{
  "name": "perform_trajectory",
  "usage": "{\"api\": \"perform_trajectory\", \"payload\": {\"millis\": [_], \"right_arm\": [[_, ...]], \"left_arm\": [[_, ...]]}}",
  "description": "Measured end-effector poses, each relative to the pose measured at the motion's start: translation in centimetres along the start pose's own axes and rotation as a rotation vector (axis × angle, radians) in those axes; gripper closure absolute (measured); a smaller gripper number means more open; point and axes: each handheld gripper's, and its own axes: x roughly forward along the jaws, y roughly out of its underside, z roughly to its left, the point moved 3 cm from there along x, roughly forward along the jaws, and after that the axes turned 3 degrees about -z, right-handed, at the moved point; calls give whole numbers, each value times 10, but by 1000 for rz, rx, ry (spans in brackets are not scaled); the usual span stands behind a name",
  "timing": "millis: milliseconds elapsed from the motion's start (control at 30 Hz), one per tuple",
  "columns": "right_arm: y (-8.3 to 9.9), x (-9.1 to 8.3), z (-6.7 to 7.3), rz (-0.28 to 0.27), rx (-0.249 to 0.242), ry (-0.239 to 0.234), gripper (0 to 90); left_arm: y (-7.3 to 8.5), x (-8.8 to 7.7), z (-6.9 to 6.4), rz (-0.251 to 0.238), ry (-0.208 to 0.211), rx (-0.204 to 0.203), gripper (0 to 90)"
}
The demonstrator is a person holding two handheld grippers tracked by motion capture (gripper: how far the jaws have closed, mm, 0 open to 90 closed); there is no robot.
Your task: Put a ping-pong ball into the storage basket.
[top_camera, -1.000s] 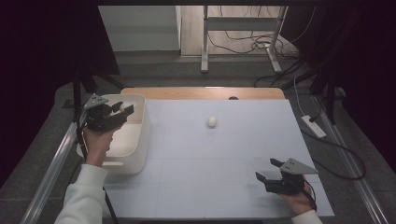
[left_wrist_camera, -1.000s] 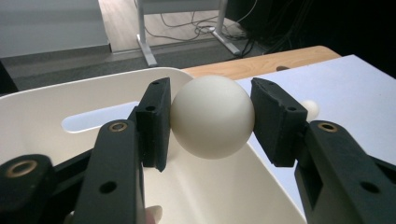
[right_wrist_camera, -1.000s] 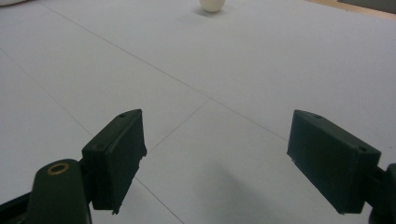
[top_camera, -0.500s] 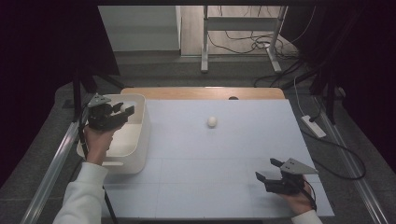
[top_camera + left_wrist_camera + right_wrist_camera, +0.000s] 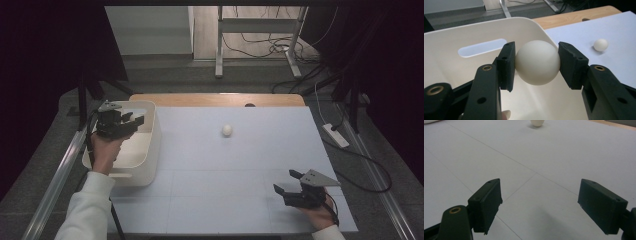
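Note:
A white ball (image 5: 537, 62) is pinched between the two black pads of my left gripper (image 5: 536, 63), which hovers over the white bin (image 5: 454, 62). From above, that left gripper (image 5: 135, 120) sits over the bin (image 5: 147, 150) at the table's left side. A second white ball (image 5: 227, 130) lies on the white table sheet near the middle back, also seen as a small ball (image 5: 600, 44) and at the top as a ball (image 5: 537, 122). My right gripper (image 5: 285, 182) rests low at the front right, jaws wide apart with nothing between them (image 5: 539, 205).
The white sheet (image 5: 240, 165) covers a wooden table (image 5: 215, 99). A power strip (image 5: 336, 135) and cables lie on the floor to the right. A metal rail (image 5: 55, 185) runs along the left. A table frame (image 5: 220, 45) stands beyond.
My left gripper, still holding the ball, has shifted slightly nearer over the bin. The right gripper and the loose ball have stayed put.

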Motion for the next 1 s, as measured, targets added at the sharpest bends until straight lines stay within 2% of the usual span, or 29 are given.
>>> {"api": "perform_trajectory", "payload": {"millis": [100,500,1000], "right_arm": [[0,0,0,2,-1,1,188],[0,0,0,0,-1,1,189],[0,0,0,1,-4,1,188]], "left_arm": [[1,2,1,23,-9,11,501],[6,13,1,119,3,18,500],[6,12,1,107,-7,24,498]]}}
